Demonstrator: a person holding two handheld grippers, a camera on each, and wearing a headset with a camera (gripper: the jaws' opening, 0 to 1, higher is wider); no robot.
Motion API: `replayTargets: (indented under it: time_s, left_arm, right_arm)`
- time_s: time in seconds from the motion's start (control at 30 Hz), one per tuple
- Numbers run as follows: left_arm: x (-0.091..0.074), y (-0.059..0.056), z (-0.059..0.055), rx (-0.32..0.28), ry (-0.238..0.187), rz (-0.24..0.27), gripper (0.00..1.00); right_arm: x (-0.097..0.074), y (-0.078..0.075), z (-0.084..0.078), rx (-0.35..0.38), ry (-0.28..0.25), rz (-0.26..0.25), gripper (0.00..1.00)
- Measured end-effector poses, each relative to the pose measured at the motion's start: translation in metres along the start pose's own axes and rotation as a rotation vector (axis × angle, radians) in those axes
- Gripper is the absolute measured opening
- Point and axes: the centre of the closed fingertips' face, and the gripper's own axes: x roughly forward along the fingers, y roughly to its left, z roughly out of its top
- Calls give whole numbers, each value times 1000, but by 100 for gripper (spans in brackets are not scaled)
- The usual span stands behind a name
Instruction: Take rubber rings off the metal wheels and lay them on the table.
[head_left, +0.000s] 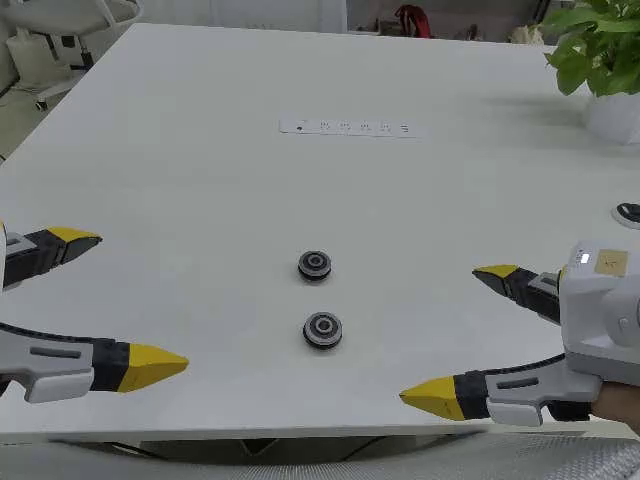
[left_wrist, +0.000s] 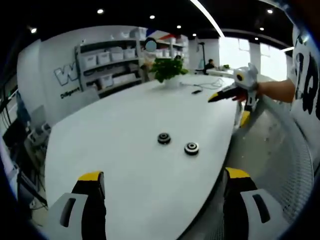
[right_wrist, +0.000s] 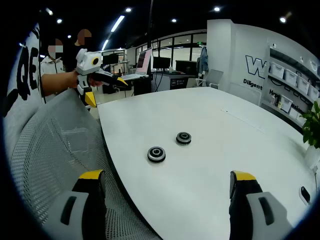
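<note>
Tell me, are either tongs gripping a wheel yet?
No, the far wheel and near wheel lie free on the table, left tongs and right tongs open.

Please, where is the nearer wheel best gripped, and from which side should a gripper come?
Probably by its outer rim, from straight above. The nearer wheel lies flat on the table, hub up, with its black rubber ring around the outside, so open jaws could straddle it. It sits low; a sideways approach would catch little.
</note>
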Motion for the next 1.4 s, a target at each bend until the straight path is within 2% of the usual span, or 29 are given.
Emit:
replayTargets:
  time_s: [1.4]
  left_arm:
    - [-2,3,-3,-4,7,0,100]
  right_arm:
    - [1,3,0,-5,7,11,100]
